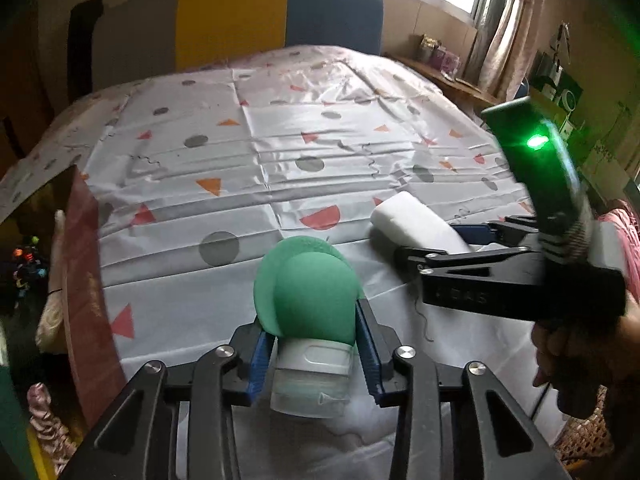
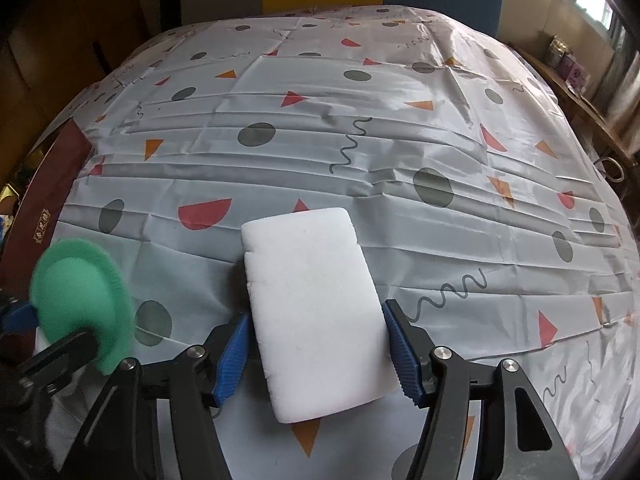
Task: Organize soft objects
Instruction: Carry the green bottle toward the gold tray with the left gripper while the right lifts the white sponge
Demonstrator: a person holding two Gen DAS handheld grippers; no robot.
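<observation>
**A:** What was the biggest thing in view?

**B:** The desk (image 2: 360,128), under a pale creased cloth printed with grey dots and red and orange triangles. Its far edge was curved out of shape by the lens. Behind it stood a yellow and blue panel (image 1: 280,12), its top cut off in the right wrist view.

**A:** And at the left edge?

**B:** A dark red box (image 2: 52,184), only partly in frame, with a small gold label too small to read.

**A:** Where was the white sponge?

**B:** The white sponge block (image 2: 312,312) lay flat on the cloth between the blue pads of the right tongs (image 2: 316,356), which stood at a middling width. Whether the pads pressed it I could not tell. A hand (image 1: 580,360) held their grip, blurred at the frame's edge.

**A:** And the left side?

**B:** The left tongs (image 1: 312,356) were clamped narrow on a green round sponge brush (image 1: 308,288), at its white plastic base (image 1: 310,376). The brush's lower end was hidden behind the fingers, and its outline was smeared in the right wrist view.
</observation>
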